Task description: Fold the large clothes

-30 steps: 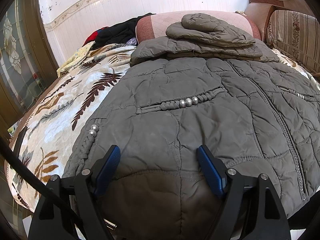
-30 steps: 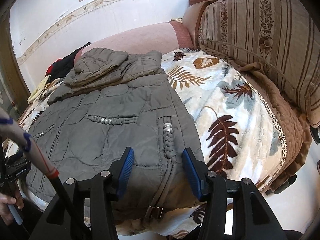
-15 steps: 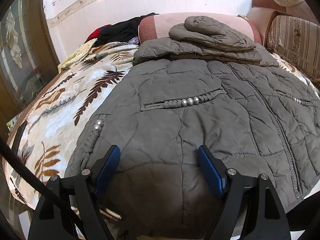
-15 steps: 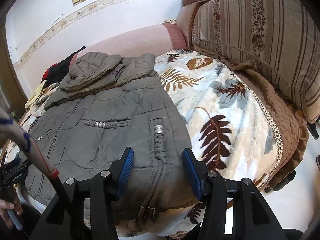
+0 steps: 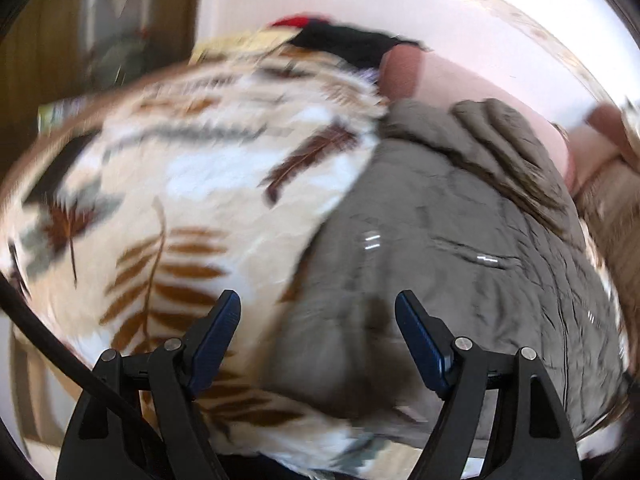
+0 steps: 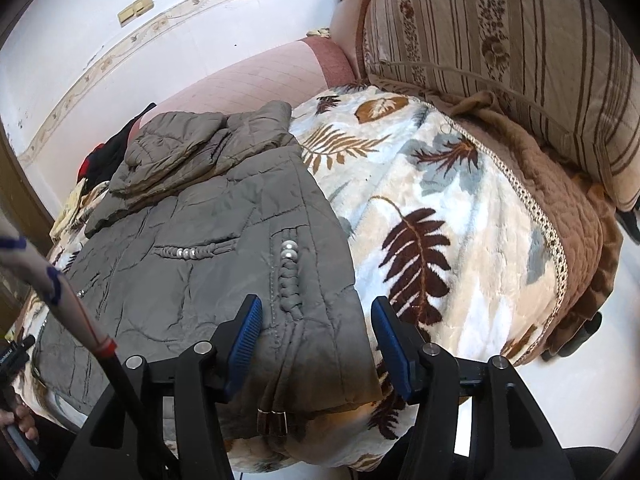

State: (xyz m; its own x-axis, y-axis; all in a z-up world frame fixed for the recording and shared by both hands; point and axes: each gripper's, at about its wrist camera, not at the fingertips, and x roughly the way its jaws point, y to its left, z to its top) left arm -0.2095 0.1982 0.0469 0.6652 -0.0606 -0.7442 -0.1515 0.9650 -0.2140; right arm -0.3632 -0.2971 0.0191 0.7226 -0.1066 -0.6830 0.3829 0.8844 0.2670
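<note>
The grey quilted coat [image 6: 208, 280] lies flat on the leaf-print blanket [image 6: 440, 200]. The right gripper [image 6: 316, 330] is opening over the coat's hem corner, gripping nothing. The left gripper [image 5: 318, 326] stands wide and empty.

A grey-green quilted padded jacket [image 6: 208, 240] lies spread on the bed, over a cream fleece blanket printed with brown leaves [image 6: 432, 208]. Its sleeves and hood are folded across the top (neatly enough). The right claw [image 6: 316, 336] hovers over the jacket's near hem corner, jaws opening, blue pads clear of the fabric. A striped brown cushion [image 6: 500, 52] stands behind the blanket.
</note>
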